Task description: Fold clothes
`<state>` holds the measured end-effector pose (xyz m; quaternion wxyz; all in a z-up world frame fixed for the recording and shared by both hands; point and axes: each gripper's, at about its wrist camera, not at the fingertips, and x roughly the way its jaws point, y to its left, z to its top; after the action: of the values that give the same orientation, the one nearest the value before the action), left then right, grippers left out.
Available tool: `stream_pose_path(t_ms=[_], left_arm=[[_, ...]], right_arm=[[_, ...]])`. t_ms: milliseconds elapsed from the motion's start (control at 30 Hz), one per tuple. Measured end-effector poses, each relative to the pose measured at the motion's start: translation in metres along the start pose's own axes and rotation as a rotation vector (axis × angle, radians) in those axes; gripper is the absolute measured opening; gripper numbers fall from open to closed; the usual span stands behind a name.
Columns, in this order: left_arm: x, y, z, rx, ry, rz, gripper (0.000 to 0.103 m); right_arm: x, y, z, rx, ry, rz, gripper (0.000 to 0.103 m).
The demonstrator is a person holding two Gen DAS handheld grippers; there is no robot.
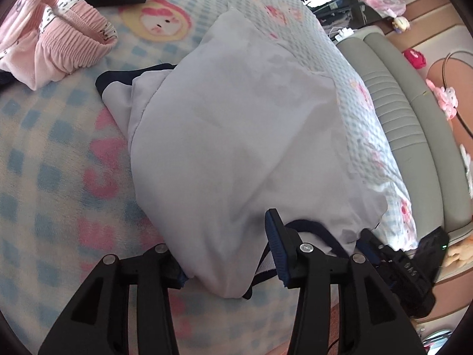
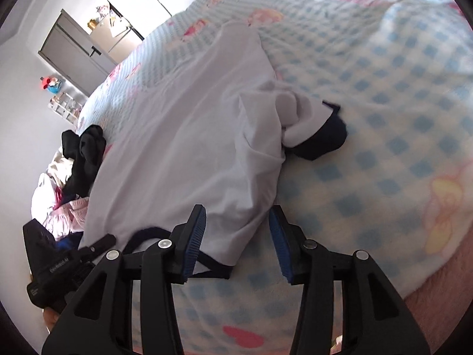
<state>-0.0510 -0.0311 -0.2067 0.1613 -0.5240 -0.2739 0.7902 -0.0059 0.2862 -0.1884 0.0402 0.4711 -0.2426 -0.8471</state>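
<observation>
Only the left view shows pink shorts; both grippers gape wide around the white shirt hem.

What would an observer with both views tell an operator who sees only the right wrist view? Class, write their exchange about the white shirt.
Operator: Is the left gripper shut on the white shirt?
Observer: No, it is open, with the shirt's near edge bunched between its fingers.
Operator: Is anything lying beyond the navy-cuffed sleeve?
Observer: Yes, a crumpled pink garment lies on the checked blanket.
</observation>
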Motion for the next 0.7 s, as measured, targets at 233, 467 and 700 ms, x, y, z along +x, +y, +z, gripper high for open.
stream_pose_path(t_ms=[233,467,700], left_arm=[[0.021,-0.009,0.012,0.014,0.006,-0.016,0.05],[-0.006,-0.019,0.006,0.091,-0.082,-0.041,0.012],[-0.023,-0.022,0.001,0.113,-0.07,-0.075,0.015]], right_arm=[[0.02,-0.016,-0.006,0.037,0.004,0.109,0.055],[-0.028,0.006,-0.015,-0.055,-0.089,0.232,0.004],[-0.03,0.003,-0.015,-0.04,-0.063,0.113,0.004]])
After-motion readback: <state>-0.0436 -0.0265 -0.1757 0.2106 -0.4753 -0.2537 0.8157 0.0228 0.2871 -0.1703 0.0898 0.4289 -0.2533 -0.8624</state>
